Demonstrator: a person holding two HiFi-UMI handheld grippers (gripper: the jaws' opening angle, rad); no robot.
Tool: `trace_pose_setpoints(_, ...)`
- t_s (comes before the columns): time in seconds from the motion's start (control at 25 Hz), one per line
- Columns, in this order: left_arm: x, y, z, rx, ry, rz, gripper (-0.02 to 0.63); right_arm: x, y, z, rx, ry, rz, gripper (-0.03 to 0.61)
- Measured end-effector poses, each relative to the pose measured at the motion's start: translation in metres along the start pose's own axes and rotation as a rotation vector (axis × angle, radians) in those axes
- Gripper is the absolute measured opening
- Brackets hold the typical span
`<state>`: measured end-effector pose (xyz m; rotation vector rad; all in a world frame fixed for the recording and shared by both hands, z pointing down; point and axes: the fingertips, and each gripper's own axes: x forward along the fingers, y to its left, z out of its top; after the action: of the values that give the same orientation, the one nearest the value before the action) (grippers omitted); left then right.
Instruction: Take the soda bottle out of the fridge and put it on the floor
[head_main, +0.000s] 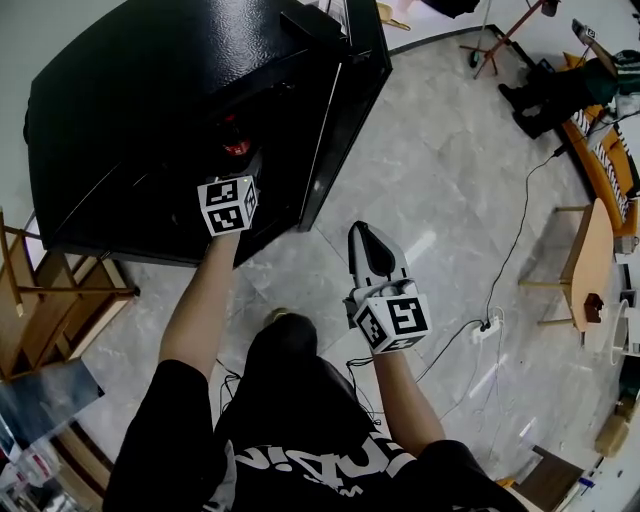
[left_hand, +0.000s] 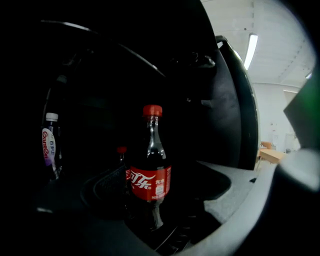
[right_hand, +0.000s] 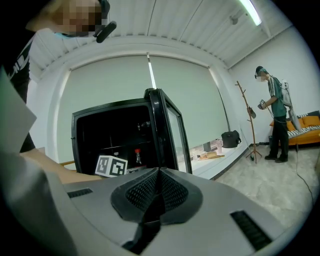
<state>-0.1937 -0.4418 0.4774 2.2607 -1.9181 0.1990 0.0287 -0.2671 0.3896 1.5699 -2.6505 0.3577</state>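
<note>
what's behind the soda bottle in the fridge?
A second red-capped bottle stands behind the soda bottle; only its cap shows. A white-capped bottle stands further left. The rest of the fridge is too dark.

Crowded inside the fridge, open floor outside it.
Within the fridge (head_main: 130, 110), the soda bottle (left_hand: 150, 175) stands between the spread jaws of the left hand-held gripper (left_hand: 165, 195). A second red-capped bottle (left_hand: 121, 152) is just behind it, and a white-labelled bottle (left_hand: 49, 145) is at far left. The open door (head_main: 345, 120) flanks the way out. Beyond it the floor (head_main: 440, 180) lies open as far as a cable (head_main: 520, 230) and power strip (head_main: 488, 328).
</note>
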Motion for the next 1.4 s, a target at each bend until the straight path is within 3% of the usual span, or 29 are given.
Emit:
trace_pose_setpoints(0.44, 0.036, 0.009, -0.013, 0.007, 0.041, -0.011, 0.394, 0.005, -0.013, -0.009, -0.011, 0.03, -0.022, 0.023)
trace_pose_setpoints(0.56, 0.037, 0.014, -0.015, -0.005, 0.048, 0.001, 0.326, 0.005, -0.015, -0.009, -0.011, 0.032, -0.027, 0.023)
trace_pose_setpoints(0.72, 0.033, 0.013, -0.014, 0.018, 0.063, -0.003, 0.314, 0.004, -0.016, -0.011, 0.0, 0.04, -0.034, 0.023)
trace_pose_setpoints(1.04, -0.003, -0.003, -0.021, 0.007, 0.087, -0.042, 0.313, -0.014, -0.014, -0.006, -0.014, 0.048, -0.037, 0.023)
trace_pose_setpoints(1.4, -0.078, -0.045, -0.007, 0.008, 0.086, -0.123, 0.313, -0.059, -0.003, 0.002, 0.004, 0.073, -0.053, 0.023)
